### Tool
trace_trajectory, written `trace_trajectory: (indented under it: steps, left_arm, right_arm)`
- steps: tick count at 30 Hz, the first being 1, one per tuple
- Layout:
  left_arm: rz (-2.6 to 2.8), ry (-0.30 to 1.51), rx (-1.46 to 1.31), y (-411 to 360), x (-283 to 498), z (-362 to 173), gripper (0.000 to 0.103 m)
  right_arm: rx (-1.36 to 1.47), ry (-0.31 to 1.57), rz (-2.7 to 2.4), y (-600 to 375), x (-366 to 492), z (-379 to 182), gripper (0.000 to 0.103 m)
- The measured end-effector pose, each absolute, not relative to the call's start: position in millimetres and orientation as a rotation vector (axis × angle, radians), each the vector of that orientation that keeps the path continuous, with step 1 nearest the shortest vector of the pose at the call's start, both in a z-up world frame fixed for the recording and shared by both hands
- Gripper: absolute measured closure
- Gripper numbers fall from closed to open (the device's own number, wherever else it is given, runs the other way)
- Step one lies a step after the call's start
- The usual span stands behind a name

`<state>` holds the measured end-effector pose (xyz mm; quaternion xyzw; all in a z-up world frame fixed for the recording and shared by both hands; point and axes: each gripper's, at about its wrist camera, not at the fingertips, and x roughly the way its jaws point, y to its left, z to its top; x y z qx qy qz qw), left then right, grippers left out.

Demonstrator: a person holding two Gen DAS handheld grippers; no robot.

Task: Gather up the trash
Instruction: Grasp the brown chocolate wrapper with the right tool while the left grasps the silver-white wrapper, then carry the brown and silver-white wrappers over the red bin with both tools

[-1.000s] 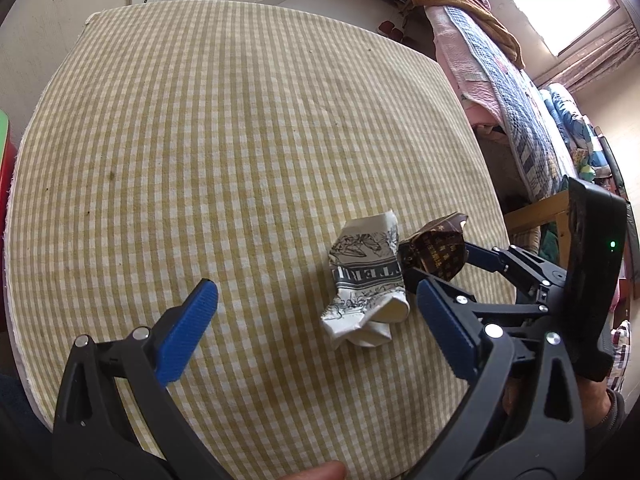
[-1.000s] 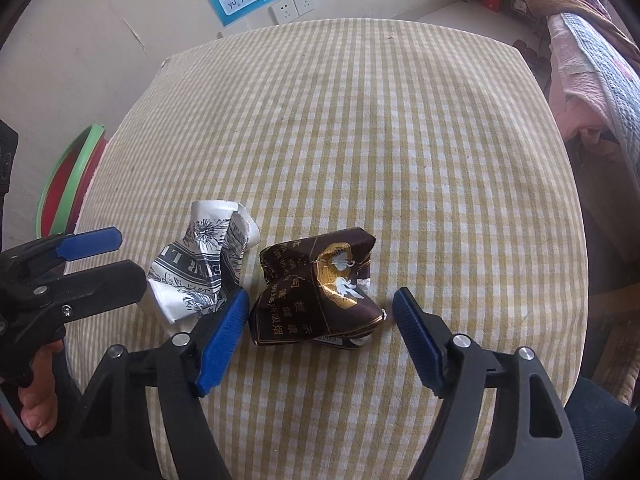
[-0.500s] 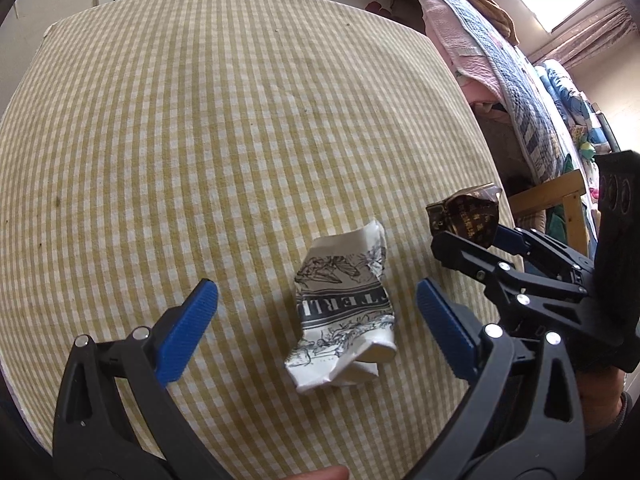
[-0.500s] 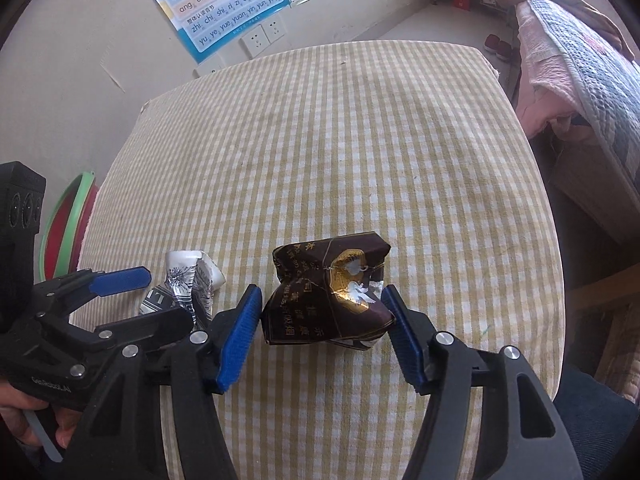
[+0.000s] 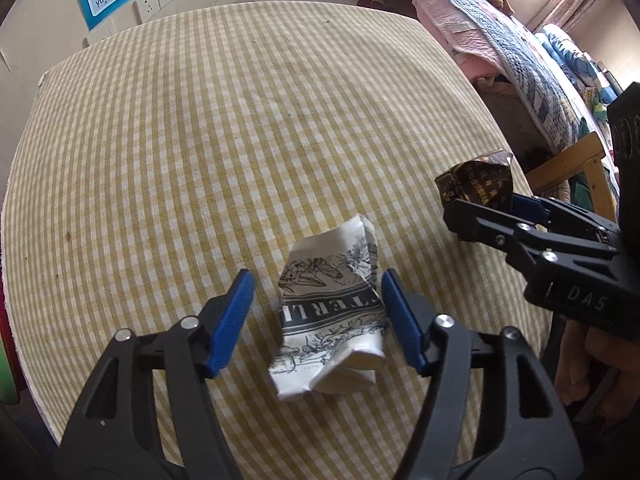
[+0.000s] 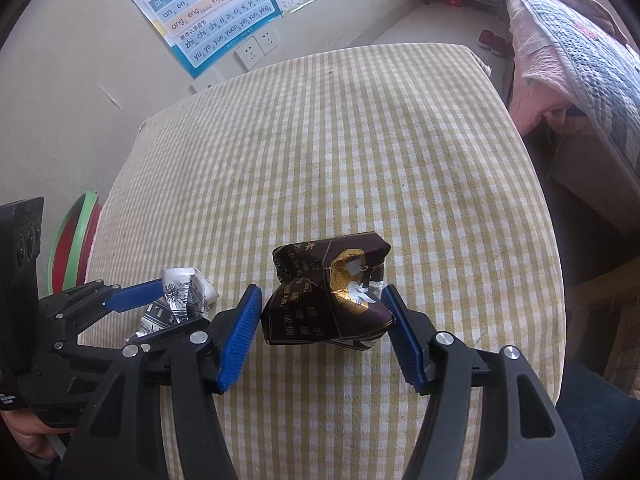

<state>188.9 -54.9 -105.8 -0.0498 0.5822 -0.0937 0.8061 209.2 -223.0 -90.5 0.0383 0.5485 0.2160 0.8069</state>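
Crumpled brown foil wrapper [image 6: 328, 292] pinched by right gripper [image 6: 320, 328], left gripper [image 5: 316, 316] spread around white printed wrapper [image 5: 332, 312].

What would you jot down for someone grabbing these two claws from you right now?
Right claw: shut on the dark brown wrapper, which looks raised off the checked tablecloth.
Left claw: open, its blue pads either side of the crumpled black-and-white wrapper, the right pad about touching it, the left pad apart. That wrapper lies on the cloth.
Done: brown wrapper gripped.
Left: close on the white wrapper, lift it, then take both to a bin. No bin is clearly in view.
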Motion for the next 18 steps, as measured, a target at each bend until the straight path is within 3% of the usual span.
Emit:
trace_trajectory:
  steps: [2, 18]
  left_arm:
    - [-0.205, 1.249, -0.107, -54.4, 188.6, -104.8, 0.056]
    - [-0.199, 1.209, -0.157, -33.3, 159.6, -77.5, 0.057]
  right_arm:
    - [0.083, 1.172, 0.463, -222.1, 209.6, -89.8, 0.043]
    - [0.051, 1.129, 0.48, -214.7, 197.3, -68.5, 0.043]
